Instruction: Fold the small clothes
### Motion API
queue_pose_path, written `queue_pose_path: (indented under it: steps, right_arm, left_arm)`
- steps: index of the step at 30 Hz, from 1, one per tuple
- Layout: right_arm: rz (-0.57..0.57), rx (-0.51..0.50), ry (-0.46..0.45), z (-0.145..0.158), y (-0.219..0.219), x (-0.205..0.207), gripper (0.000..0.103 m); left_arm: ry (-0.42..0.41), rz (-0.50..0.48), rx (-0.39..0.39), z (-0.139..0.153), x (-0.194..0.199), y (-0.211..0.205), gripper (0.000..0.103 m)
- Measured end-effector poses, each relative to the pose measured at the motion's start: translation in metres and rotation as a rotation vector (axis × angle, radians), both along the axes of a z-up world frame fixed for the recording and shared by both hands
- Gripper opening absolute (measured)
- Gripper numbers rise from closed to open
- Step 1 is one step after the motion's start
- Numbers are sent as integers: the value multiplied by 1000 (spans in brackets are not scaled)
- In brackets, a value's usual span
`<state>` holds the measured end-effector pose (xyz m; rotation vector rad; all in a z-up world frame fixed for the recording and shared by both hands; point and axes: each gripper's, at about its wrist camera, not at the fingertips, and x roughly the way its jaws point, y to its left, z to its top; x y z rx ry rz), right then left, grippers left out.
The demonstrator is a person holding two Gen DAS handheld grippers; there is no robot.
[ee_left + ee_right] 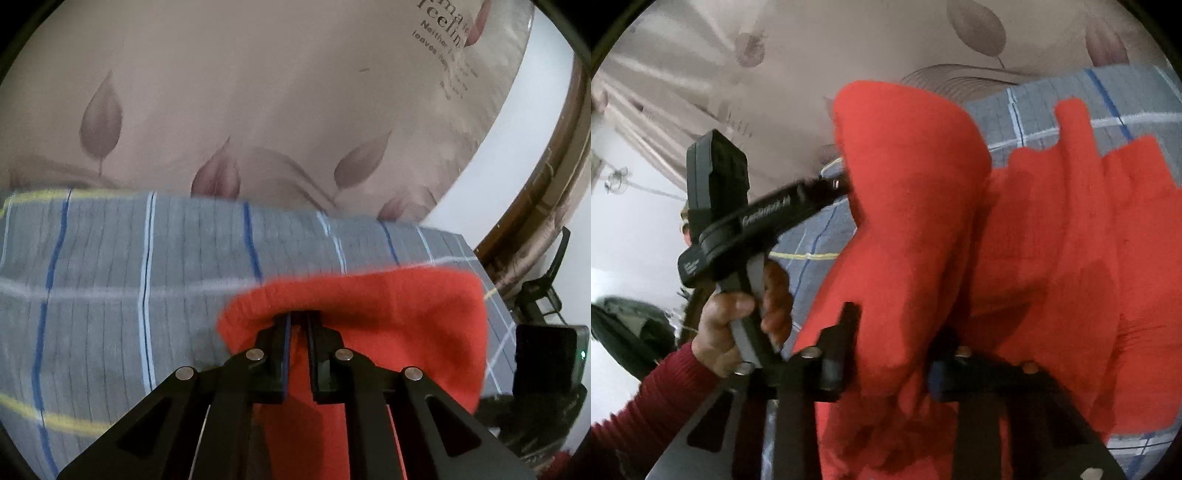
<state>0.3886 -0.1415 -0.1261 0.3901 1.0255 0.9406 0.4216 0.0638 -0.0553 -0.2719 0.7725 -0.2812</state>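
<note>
Left gripper (300, 317): clenched on a fold of the red knitted garment (369, 314).
Right gripper (892, 369): jaws pressed on bunched red cloth.
Pinkish leaf-printed bedsheet (258, 92): lay underneath everything.
Grey checked cloth (110, 277): spread upon it.
Garment: partly lifted above that cloth.
Hand (738, 325): gripped the left tool's handle.

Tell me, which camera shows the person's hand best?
The right wrist view: the hand wraps the left gripper's handle, red sleeve behind it. The left wrist view shows no hand.
</note>
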Motion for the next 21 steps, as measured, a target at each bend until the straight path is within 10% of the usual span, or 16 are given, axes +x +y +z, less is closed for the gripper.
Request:
queue_pose_path:
  steps: [7,11,21]
  right_arm:
    - [-53,36,-42,42,-41,14,11]
    - [-100,-2,-74,58,-76,15,11]
    - [-122,93,55,11,-95,13,17]
  left_arm:
    - [-62,-43,63,17,19,-10,9]
    - [-136,-57,93,33,2,-4,28]
    - [-95,-257,51,9,-37,-19,49]
